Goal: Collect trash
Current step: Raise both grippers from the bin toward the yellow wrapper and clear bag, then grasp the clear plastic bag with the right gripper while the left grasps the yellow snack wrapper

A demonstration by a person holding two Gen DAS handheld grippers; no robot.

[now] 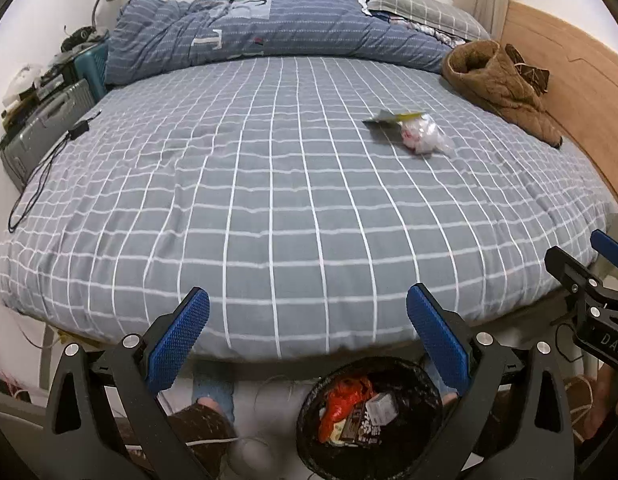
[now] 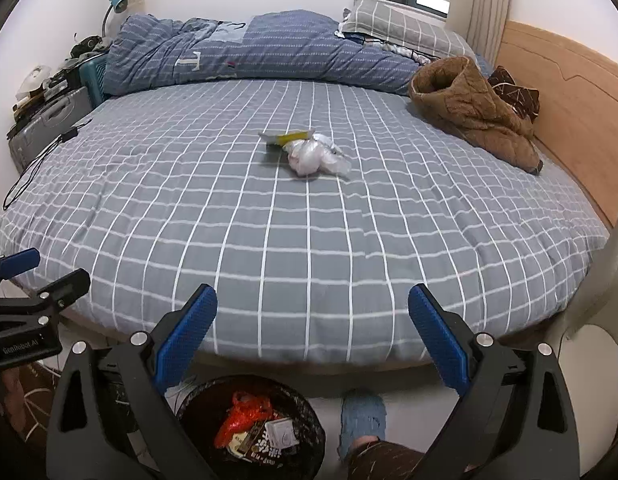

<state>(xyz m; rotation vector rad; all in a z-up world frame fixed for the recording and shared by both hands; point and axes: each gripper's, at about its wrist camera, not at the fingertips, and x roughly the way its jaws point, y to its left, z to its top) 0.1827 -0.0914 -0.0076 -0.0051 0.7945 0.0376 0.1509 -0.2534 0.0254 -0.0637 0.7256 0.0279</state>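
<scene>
The bed [image 2: 309, 240] carried a crumpled plastic bag [image 2: 309, 156] and yellow-edged wrapper [image 2: 287, 137] mid-sheet, nearer the headboard edge. The bin [image 2: 313, 436] held trash. Left gripper [image 1: 307, 320] read "DAS", possibly truncated. Right gripper [image 2: 313, 320] and left stood wide, empty.

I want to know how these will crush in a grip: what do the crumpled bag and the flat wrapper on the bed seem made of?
Crumpled bag: thin clear plastic film, apparently; translucent, wrinkled, glossy highlights. Flat wrapper: probably foil-lined plastic or coated paper; silvery-grey with a yellow stripe, lying flat. Too small to be sure.
</scene>
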